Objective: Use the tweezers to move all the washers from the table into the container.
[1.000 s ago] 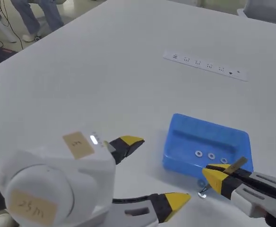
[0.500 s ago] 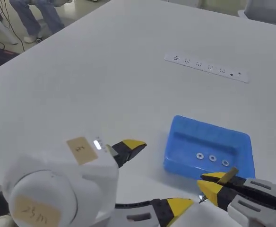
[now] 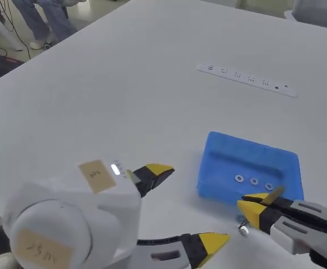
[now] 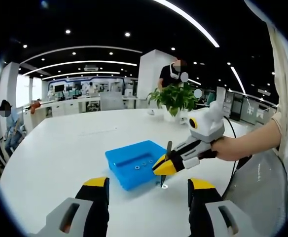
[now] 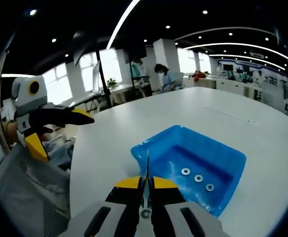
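- Two grippers over one white table (image 3: 124, 84): left gripper (image 3: 186, 207) at lower left in the head view, right gripper (image 3: 252, 208) at lower right.
- Left gripper: jaws spread wide with nothing between them, hanging above bare tabletop just beside the container.
- Right gripper: jaws pressed together on one pair of tweezers (image 5: 147, 165), gripped by a hand (image 4: 233, 148) in the left gripper view, tips pointing down toward the table.
- One blue container (image 3: 230, 148), open-topped, sitting flat on the table between the two grippers and the far edge.
- Three washers (image 3: 254, 181) lying in a row on the container floor, close together.
- A fourth washer (image 3: 243, 228) outside, right at the tweezer tips and just beside the container's near wall. Cannot tell whether pinched or lying on the table.
- Container's near wall standing between that fourth washer and the three inside.
- One power strip (image 3: 244, 78) flat on the table, well beyond the container.
- In the left gripper view, one potted plant (image 4: 176, 96) at the far end of the table, with a person (image 4: 169, 76) standing behind it.
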